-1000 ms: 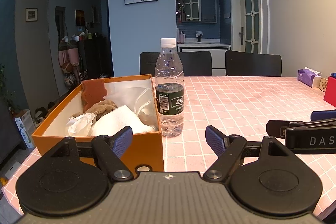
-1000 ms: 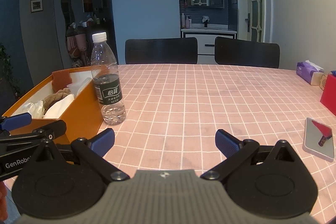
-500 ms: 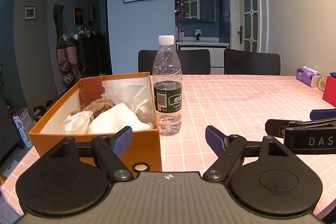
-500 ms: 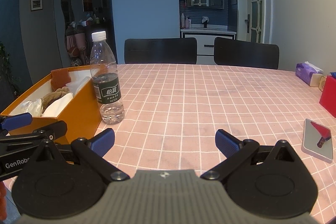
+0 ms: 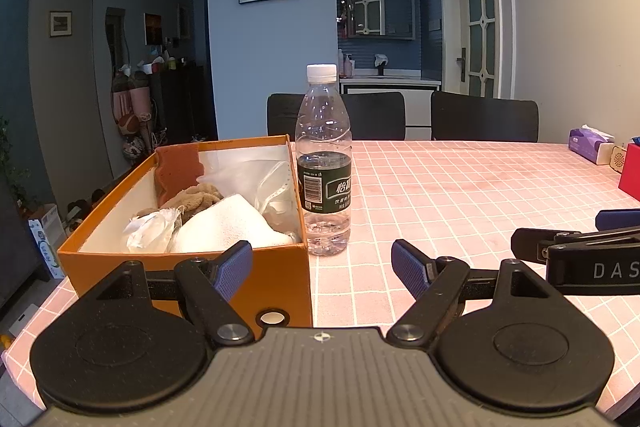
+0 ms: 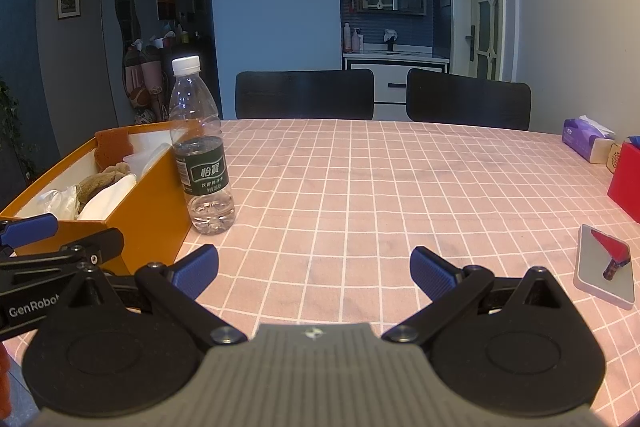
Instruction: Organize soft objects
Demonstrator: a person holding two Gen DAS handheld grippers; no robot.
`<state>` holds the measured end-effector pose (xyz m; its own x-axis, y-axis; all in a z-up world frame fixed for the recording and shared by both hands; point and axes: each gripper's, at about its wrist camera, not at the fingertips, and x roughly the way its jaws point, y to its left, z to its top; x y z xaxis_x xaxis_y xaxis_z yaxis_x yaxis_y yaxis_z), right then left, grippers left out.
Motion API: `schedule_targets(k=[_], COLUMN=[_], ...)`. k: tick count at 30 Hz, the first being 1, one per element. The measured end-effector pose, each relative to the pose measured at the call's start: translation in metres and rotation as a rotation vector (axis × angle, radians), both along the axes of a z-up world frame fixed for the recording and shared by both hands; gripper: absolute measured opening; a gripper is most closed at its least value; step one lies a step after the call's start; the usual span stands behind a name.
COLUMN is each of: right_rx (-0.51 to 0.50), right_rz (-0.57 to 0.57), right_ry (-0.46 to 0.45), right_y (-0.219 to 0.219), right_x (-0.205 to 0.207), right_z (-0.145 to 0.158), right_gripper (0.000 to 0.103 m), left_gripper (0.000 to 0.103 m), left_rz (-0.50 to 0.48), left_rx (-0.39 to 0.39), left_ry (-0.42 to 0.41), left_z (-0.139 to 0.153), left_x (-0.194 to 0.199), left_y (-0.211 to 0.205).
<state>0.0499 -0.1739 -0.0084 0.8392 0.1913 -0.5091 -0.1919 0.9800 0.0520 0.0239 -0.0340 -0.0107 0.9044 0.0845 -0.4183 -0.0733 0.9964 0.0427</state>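
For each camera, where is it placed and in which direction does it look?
Left wrist: on the left gripper, low over the table's near edge, facing the orange box and water bottle; its open fingers show.
Right wrist: on the right gripper, further right, facing across the pink checked tablecloth; its open fingers show.
Shared: box, bottle, and each sees the other gripper.

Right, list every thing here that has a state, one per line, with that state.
left gripper: open, holding nothing
right gripper: open, holding nothing
orange box: lid off, soft items piled inside
water bottle: upright, capped, beside the box
white towel: bunched in the box
tissue pack: open, a tissue sticking out
door: shut
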Motion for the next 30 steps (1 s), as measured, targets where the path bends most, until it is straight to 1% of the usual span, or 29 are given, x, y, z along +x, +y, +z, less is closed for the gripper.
schedule_targets(k=[30], right_rx=[-0.01], right_rz=[0.0], right_ry=[0.005], right_y=[0.0022], right_x=[-0.0005], right_z=[-0.0022], right_gripper=[0.1], left_gripper=[0.093], left_rz=[0.002], left_rx=[0.013], left_ry=[0.002], left_z=[0.0003], left_x=[-0.0001], left_y=[-0.0024])
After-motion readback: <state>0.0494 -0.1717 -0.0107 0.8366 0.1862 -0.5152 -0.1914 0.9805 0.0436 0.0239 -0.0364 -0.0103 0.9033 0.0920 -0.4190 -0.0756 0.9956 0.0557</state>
